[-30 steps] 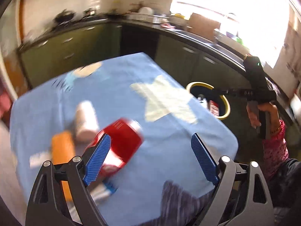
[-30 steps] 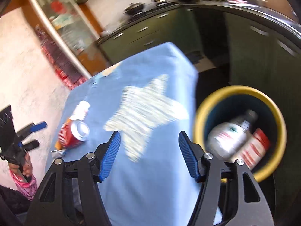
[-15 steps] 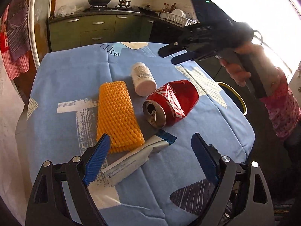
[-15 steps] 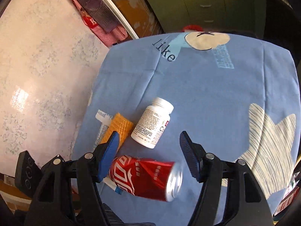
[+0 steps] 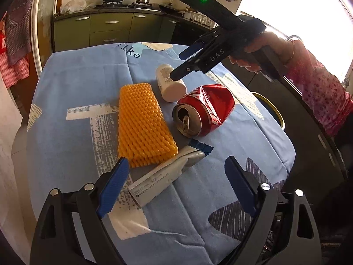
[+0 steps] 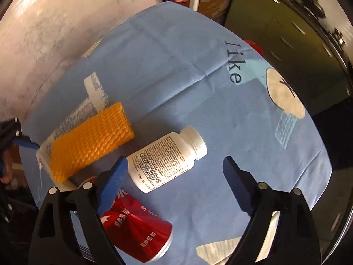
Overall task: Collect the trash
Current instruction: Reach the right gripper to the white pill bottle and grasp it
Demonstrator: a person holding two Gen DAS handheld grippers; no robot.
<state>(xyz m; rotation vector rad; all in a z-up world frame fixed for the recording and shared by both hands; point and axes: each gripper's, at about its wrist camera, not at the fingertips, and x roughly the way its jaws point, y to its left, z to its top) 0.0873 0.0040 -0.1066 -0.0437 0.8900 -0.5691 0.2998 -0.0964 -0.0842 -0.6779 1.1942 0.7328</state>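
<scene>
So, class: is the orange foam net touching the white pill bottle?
Apart. The right wrist view shows a strip of blue cloth between the orange foam net and the white pill bottle; the left wrist view shows the same gap.

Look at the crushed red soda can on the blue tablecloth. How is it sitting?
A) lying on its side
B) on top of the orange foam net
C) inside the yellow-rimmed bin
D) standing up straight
A: the crushed red soda can lies on its side on the blue tablecloth, its open top and pull tab facing the left wrist camera.
</scene>
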